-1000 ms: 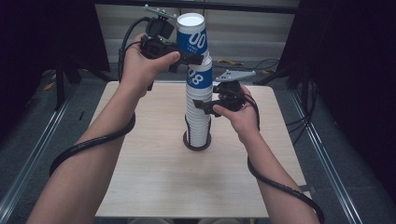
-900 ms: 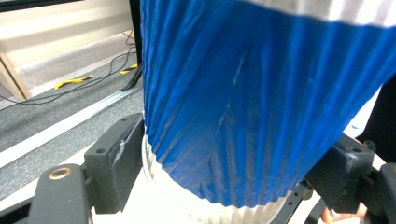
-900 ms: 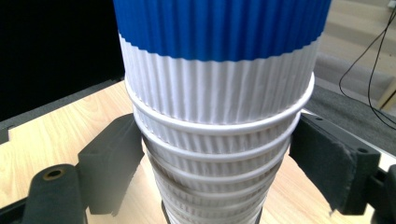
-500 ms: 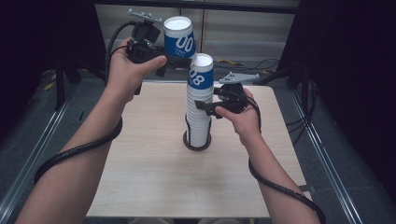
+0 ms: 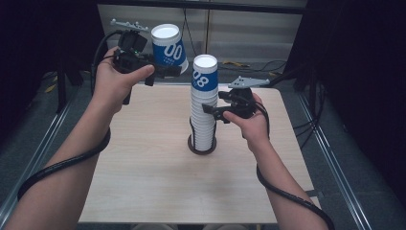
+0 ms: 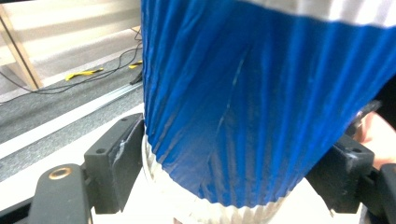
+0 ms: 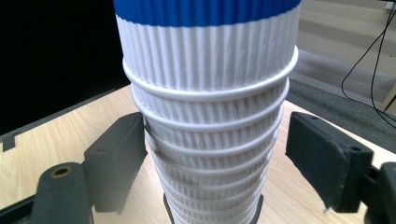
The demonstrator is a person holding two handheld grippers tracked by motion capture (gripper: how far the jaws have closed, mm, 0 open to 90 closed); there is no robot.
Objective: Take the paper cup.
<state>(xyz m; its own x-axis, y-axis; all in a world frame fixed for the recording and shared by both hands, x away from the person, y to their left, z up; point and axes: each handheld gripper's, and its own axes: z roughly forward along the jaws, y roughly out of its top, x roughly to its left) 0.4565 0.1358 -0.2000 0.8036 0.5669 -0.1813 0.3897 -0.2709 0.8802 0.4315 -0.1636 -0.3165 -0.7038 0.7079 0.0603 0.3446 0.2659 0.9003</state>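
A tall stack of upside-down paper cups [image 5: 203, 103], white and ribbed with a blue top cup, stands on a dark round base [image 5: 190, 146] mid-table. My left gripper [image 5: 170, 68] is up at the left of the stack, shut on a single blue-and-white cup [image 5: 167, 48] that hangs tilted in the air; both pads press its ribbed wall [image 6: 233, 116]. My right gripper [image 5: 209, 112] straddles the stack [image 7: 210, 93] halfway up. Its jaws have just been closing around the stack. The left pad [image 7: 123, 161] is at the cups; the right pad [image 7: 322, 158] stands a little off them.
The wooden table [image 5: 143, 182] has bare surface around the base. Black cables trail from both grippers past the forearms. Metal rails [image 5: 330, 158] run along both sides of the table, and loose cables lie on the floor behind it.
My left gripper has carried the single cup from above the stack to the left and slightly down. The right gripper has stayed at the stack, its jaws narrower.
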